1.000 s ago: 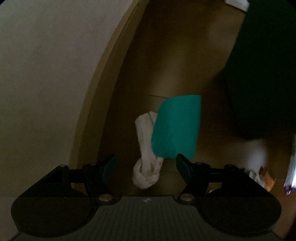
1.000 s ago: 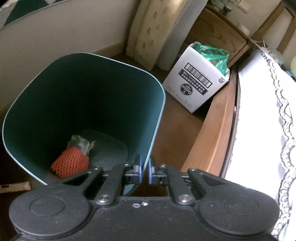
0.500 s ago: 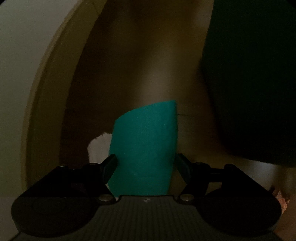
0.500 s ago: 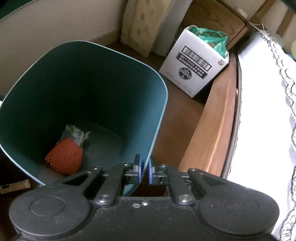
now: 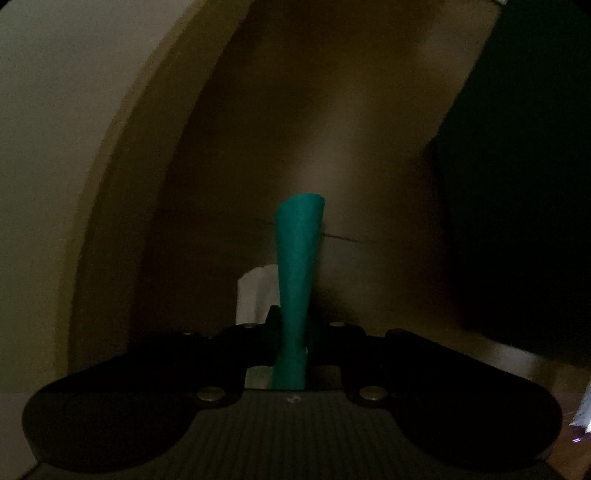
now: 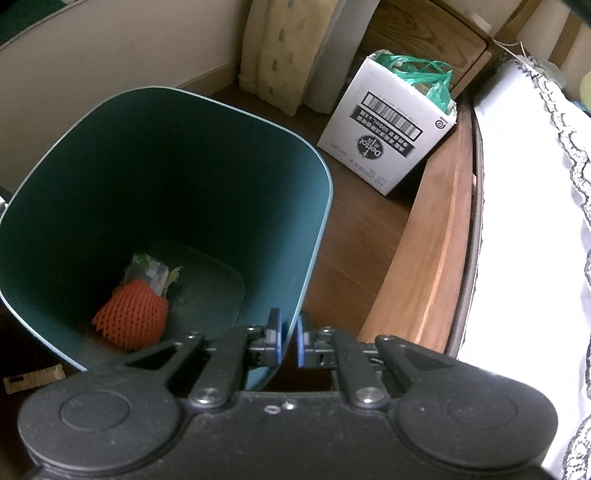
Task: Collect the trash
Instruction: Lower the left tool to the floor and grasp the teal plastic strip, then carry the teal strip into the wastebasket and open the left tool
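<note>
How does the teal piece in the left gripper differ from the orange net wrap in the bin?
The teal piece is smooth and pinched flat between the left gripper pads; the orange net wrap is meshed and puffy. The teal piece is held over the dim floor; the net wrap lies loose on the bottom of the green bin, whose rim the right gripper clamps. Both are light trash.

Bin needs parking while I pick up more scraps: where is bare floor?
Bare wood floor lies between the green bin, the white carton and the bed frame. Crowded: behind the carton, where curtain and cabinet close in, and left of the bin near the brown scrap.
</note>
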`<state>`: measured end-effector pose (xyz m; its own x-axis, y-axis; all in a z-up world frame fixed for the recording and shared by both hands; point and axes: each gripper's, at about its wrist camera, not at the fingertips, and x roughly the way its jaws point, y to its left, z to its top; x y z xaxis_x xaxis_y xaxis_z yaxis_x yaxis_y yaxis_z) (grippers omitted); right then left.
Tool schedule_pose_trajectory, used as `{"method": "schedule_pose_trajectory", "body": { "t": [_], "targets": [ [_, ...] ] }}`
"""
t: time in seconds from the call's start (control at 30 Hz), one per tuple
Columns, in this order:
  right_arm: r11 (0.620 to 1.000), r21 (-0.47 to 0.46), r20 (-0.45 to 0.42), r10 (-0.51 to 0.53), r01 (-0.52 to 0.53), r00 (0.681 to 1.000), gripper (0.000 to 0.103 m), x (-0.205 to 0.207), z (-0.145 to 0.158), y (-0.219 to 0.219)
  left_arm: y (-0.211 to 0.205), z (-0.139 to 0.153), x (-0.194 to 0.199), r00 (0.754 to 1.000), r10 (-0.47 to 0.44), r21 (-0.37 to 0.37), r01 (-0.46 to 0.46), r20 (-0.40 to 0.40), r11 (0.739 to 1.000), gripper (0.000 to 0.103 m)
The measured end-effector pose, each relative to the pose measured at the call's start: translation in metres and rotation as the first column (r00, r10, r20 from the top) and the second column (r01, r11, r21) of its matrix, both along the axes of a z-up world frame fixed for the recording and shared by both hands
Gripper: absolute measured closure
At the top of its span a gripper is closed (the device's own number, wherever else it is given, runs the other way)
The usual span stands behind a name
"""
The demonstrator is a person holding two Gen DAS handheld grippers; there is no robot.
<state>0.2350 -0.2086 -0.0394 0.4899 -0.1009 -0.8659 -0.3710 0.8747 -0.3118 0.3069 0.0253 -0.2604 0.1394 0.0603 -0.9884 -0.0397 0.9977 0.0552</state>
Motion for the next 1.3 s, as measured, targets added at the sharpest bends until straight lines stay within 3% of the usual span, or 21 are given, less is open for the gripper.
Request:
{"method": "schedule_pose_trajectory", "body": {
  "t": [0.27, 0.5, 0.67, 0.8, 1.0, 1.1, 1.13, 1.3],
  "targets": [
    [1.000, 0.003, 0.005, -0.011, 0.011, 1.000, 0.096, -0.001, 0.000, 0.000, 0.011, 0.064, -0.005, 0.998, 0.032, -0.001, -0.032, 0.062, 0.999, 0.091],
    [1.000, 0.007, 0.033, 0.016, -0.016, 0.999, 0.097, -0.007, 0.004, 0.008, 0.014, 0.153, -0.022, 0.986, 0.020, -0.055, -0.011, 0.166, 0.998, 0.091],
    [0.998, 0.032, 0.067, 0.044, -0.046, 0.997, 0.097, -0.015, 0.014, 0.019, 0.010, 0.221, -0.052, 0.965, -0.013, -0.096, 0.040, 0.261, 0.995, 0.091],
    [0.994, -0.023, 0.119, 0.106, -0.104, 0.987, 0.096, -0.029, 0.017, 0.038, 0.010, 0.266, -0.074, 0.942, -0.050, -0.104, 0.090, 0.332, 0.991, 0.091],
    [0.978, -0.103, 0.177, 0.199, -0.183, 0.964, 0.096, -0.050, 0.020, 0.066, 0.008, 0.286, -0.091, 0.927, -0.071, -0.134, 0.129, 0.367, 0.983, 0.091],
    [0.964, -0.142, 0.195, 0.249, -0.224, 0.948, 0.096, -0.060, 0.020, 0.076, 0.003, 0.283, -0.095, 0.931, -0.079, -0.143, 0.137, 0.356, 0.980, 0.091],
    [0.960, -0.151, 0.202, 0.265, -0.237, 0.943, 0.096, -0.065, 0.020, 0.079, -0.002, 0.296, -0.101, 0.932, -0.080, -0.145, 0.139, 0.353, 0.980, 0.091],
    [0.918, -0.239, 0.231, 0.370, -0.316, 0.900, 0.096, -0.091, 0.015, 0.098, -0.004, 0.288, -0.111, 0.942, -0.073, -0.167, 0.134, 0.327, 0.977, 0.091]
  ]
}}
